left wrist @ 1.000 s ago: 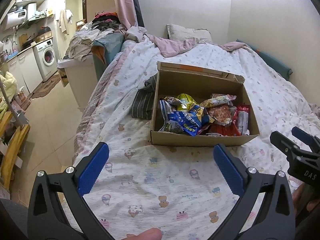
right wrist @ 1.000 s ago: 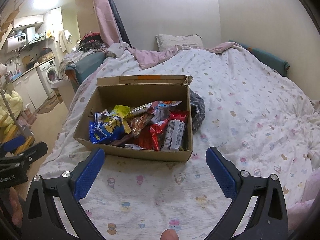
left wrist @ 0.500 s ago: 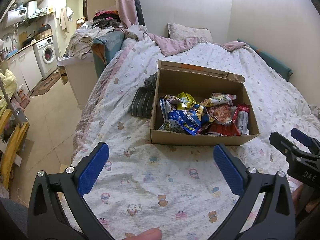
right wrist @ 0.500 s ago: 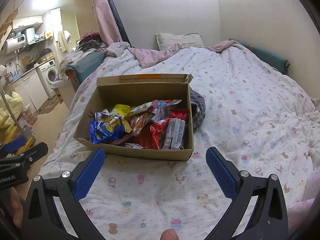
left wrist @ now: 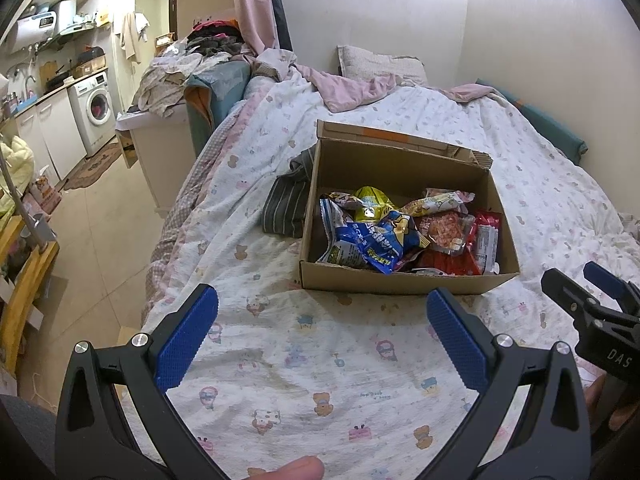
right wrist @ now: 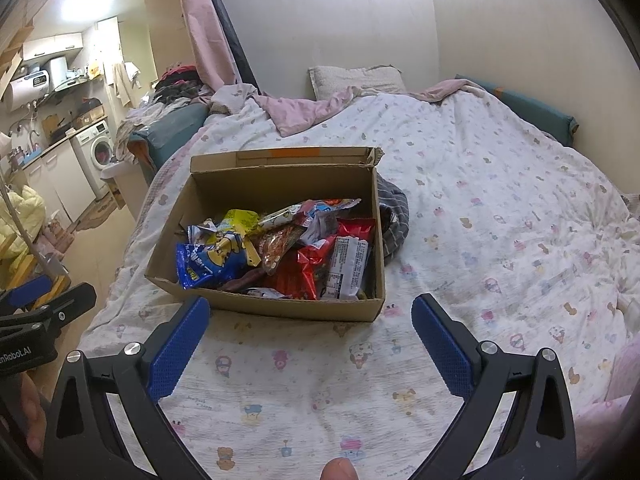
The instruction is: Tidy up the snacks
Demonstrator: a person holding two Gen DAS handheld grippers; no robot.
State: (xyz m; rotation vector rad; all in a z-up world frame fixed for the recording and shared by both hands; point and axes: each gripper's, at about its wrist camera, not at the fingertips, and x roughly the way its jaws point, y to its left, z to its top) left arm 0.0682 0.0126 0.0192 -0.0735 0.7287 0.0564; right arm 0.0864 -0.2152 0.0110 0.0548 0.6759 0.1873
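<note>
While my left gripper hangs above the printed bedsheet, its blue pads are spread wide with nothing between them. Off to the left lies the tiled floor, with a washing machine against the far wall. Moving right, a striped grey cloth sits bunched against the left wall of the cardboard box, which rests on the bed ahead of me, its flap up at the back. Inside, the snacks are heaped loosely: a blue packet on the left side, a yellow one behind it, a clear pouch of reddish food in the middle and red packets against the right wall. Further right, my right gripper is likewise released, pads far apart and empty, hovering over the sheet just short of the box's near wall. A pillow lies at the head of the bed.
</note>
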